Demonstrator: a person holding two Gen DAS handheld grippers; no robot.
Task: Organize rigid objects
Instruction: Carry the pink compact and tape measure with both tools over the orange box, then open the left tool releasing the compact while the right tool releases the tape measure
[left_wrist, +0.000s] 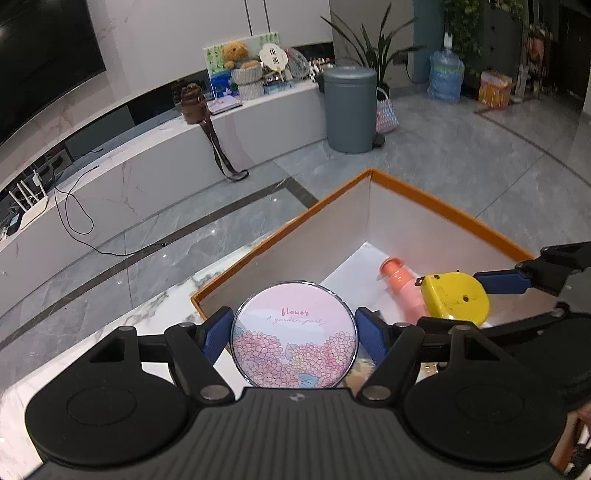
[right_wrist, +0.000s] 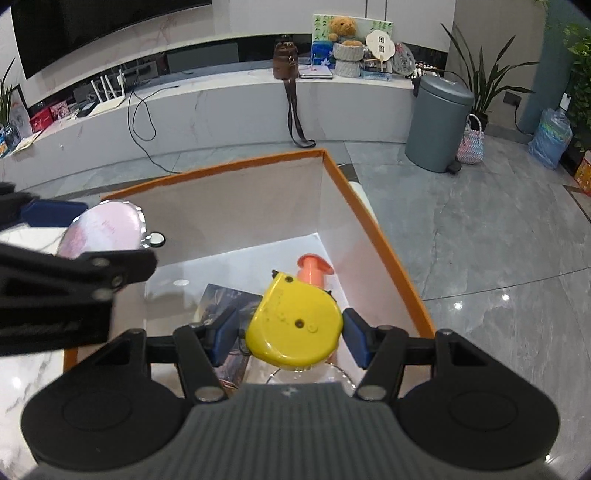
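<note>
marble table (left_wrist: 110, 343), grey tiled floor (left_wrist: 461, 155)

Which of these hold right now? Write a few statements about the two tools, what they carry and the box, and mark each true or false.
1. The left tool grips a round floral tin. True.
2. The right tool is empty. False: it holds a yellow tape measure.
3. A pink bottle lies inside the orange-rimmed box. True.
4. The box has its lid on. False: it is open on top.
</note>
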